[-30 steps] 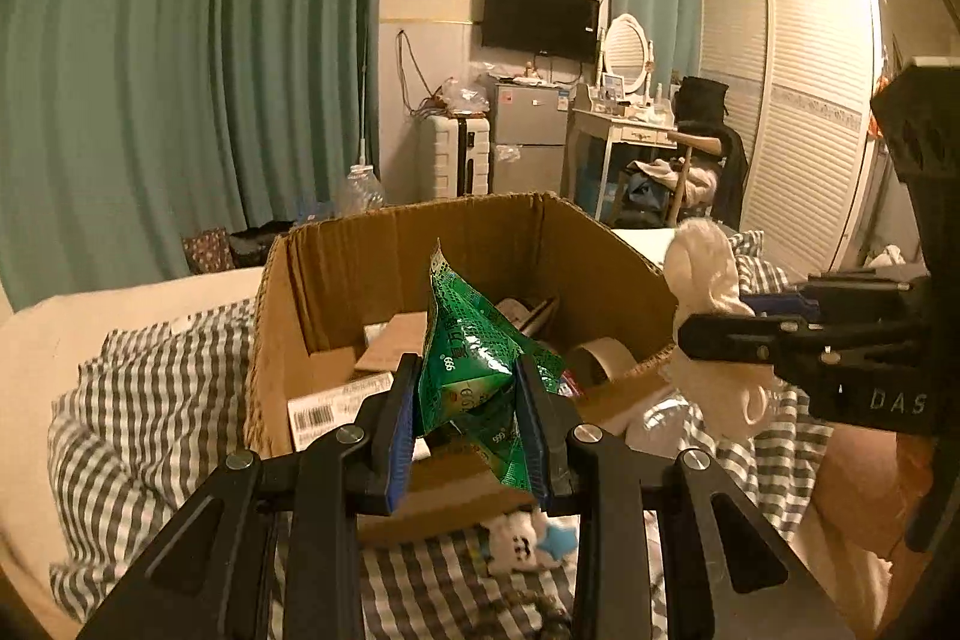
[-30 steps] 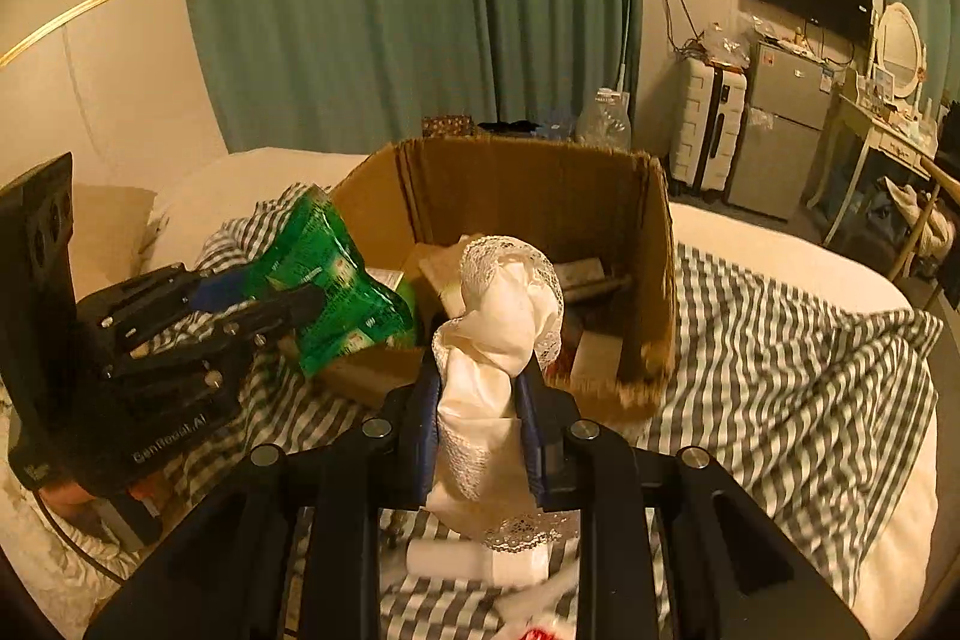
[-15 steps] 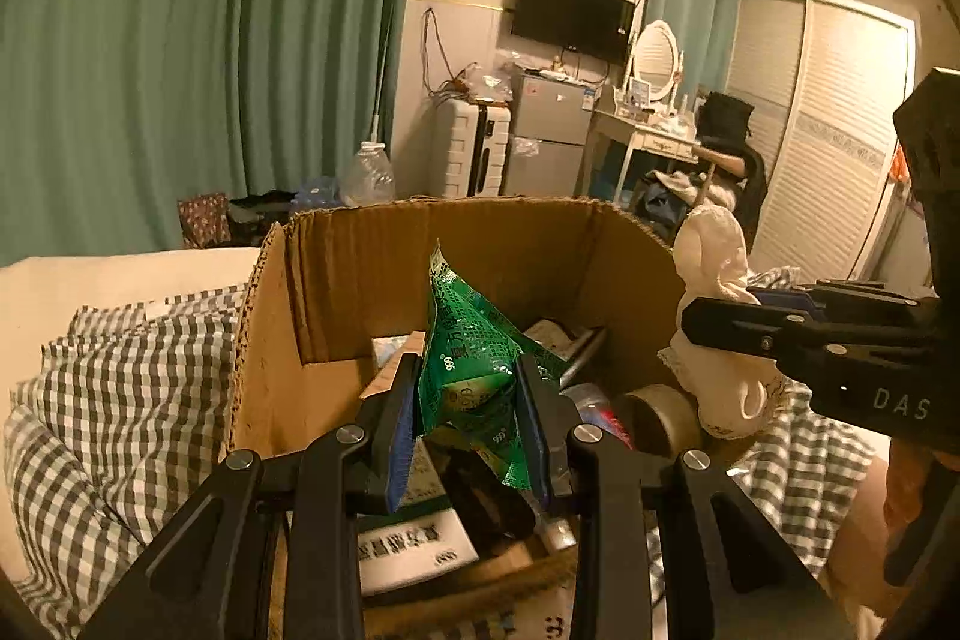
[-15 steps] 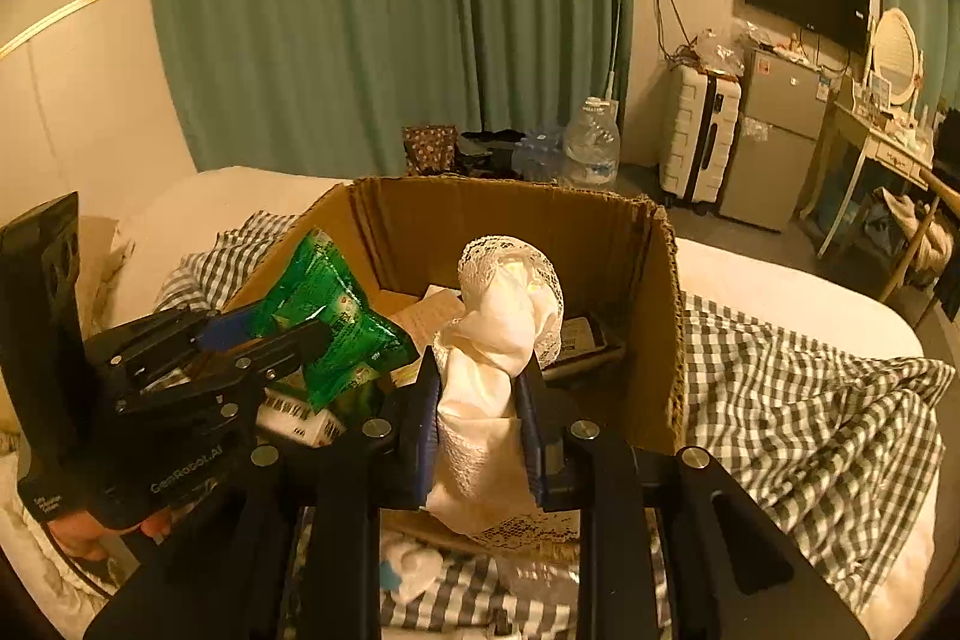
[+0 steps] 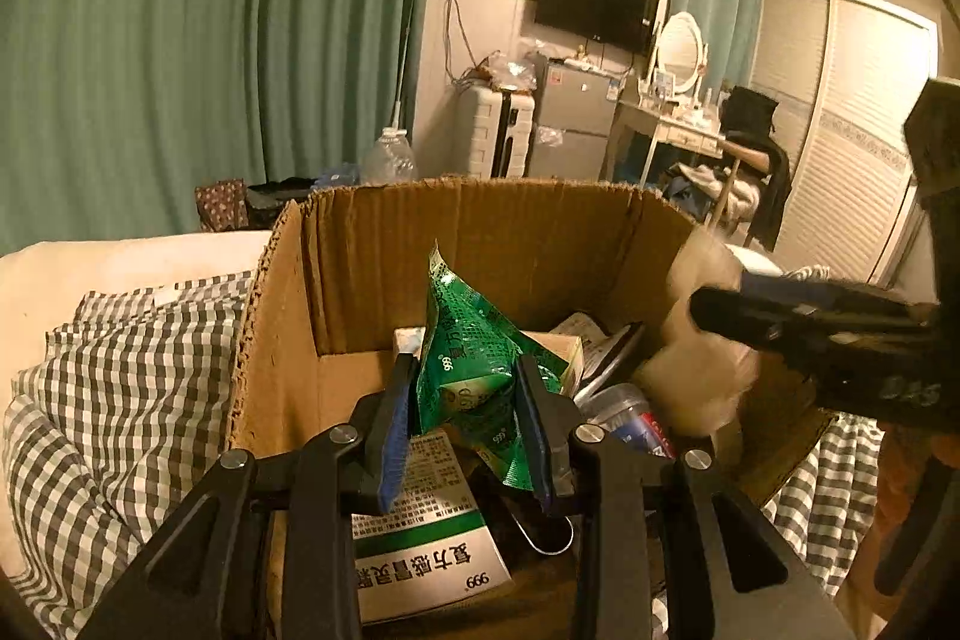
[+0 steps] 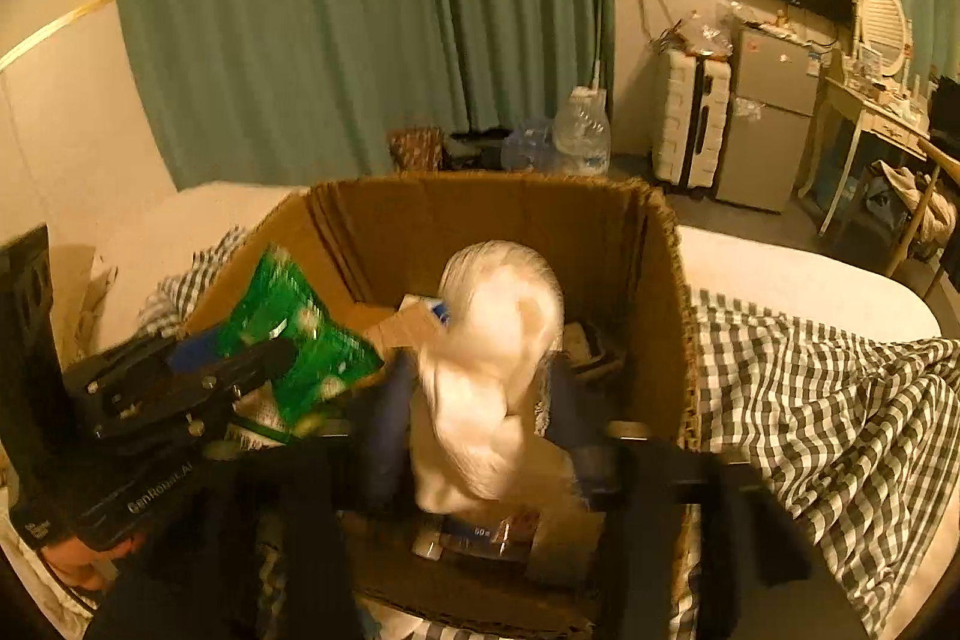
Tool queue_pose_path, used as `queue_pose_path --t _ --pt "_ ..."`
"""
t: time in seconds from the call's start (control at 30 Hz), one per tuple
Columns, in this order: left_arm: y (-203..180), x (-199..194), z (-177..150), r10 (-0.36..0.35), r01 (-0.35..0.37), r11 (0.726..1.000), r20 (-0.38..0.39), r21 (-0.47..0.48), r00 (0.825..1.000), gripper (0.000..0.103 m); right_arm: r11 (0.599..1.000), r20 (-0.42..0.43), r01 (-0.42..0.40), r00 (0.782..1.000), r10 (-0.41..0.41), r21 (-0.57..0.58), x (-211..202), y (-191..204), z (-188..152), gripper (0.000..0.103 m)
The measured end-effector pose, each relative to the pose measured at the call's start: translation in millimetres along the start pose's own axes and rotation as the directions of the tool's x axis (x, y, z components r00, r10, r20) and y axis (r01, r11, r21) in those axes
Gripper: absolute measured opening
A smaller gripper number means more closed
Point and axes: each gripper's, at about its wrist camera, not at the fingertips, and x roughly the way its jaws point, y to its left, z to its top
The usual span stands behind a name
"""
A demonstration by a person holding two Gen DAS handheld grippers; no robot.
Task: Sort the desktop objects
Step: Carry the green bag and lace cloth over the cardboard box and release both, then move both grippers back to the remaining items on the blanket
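- Your left claw [image 5: 468, 415] hangs over the cardboard box [image 5: 480, 244], and its jaws have just been opening. The green packet [image 5: 474, 370] is between them; I cannot tell whether both pads press on it. If it hangs on one pad, it may come down late or twisted.
- Your right claw [image 6: 480, 400] is also over the box, its jaws have just been opening, and they stand spread. The white cloth [image 6: 492, 370] between them is blurred and looks to be slipping down, so the claw holds nothing firmly.
- The cloth is soft and has lace, I think; it may catch on a finger and come out again when you pull back.
- Below the left claw lie a medicine carton [image 5: 420, 538] and other small things. A low claw can push them.
- The two claws are near each other. Pulling both back together may knock them, or drag the box on the checked blanket [image 6: 828, 400].
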Motion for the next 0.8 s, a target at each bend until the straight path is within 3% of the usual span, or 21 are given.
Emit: queue_pose_path --t 0.03,0.13,0.27,0.37,0.5,0.6,0.8 --pt "-1.1 0.0 -0.2 -0.008 0.008 1.0 -0.008 -0.002 1.0 0.057 1.0 0.007 -0.003 1.0 0.003 0.009 -3.0 -1.5 0.7 0.065" --pt "-5.1 -7.8 -1.4 -0.009 0.009 1.0 0.021 -0.019 1.0 0.082 1.0 0.018 0.006 1.0 -0.006 0.017 -11.2 -4.1 2.2 0.065" --pt "-6.2 -18.0 -2.1 0.009 -0.008 1.0 0.036 -0.03 0.999 0.085 0.999 0.04 0.02 0.999 -0.021 0.032 -23.6 -8.6 4.2 0.065" --pt "-3.3 -29.0 -5.1 0.053 -0.05 0.997 0.048 -0.059 0.997 0.094 0.999 0.042 0.028 0.999 -0.03 0.042 -33.2 -12.2 2.3 0.065" --pt "0.8 -46.8 -20.0 0.049 -0.044 0.991 0.036 -0.126 0.998 0.094 0.998 0.035 0.05 0.998 -0.051 0.031 -48.5 -13.0 -11.4 0.065" --pt "-7.1 -62.2 -31.3 0.078 -0.074 0.992 0.038 -0.107 0.996 0.094 0.997 0.029 0.081 0.996 -0.08 -0.003 -60.6 -8.2 -23.6 0.065" --pt "-23.6 -97.1 -71.6 0.059 -0.055 0.992 0.034 -0.113 0.998 0.094 0.997 0.013 0.081 0.997 -0.081 0.002 -82.8 0.9 -58.7 0.065"
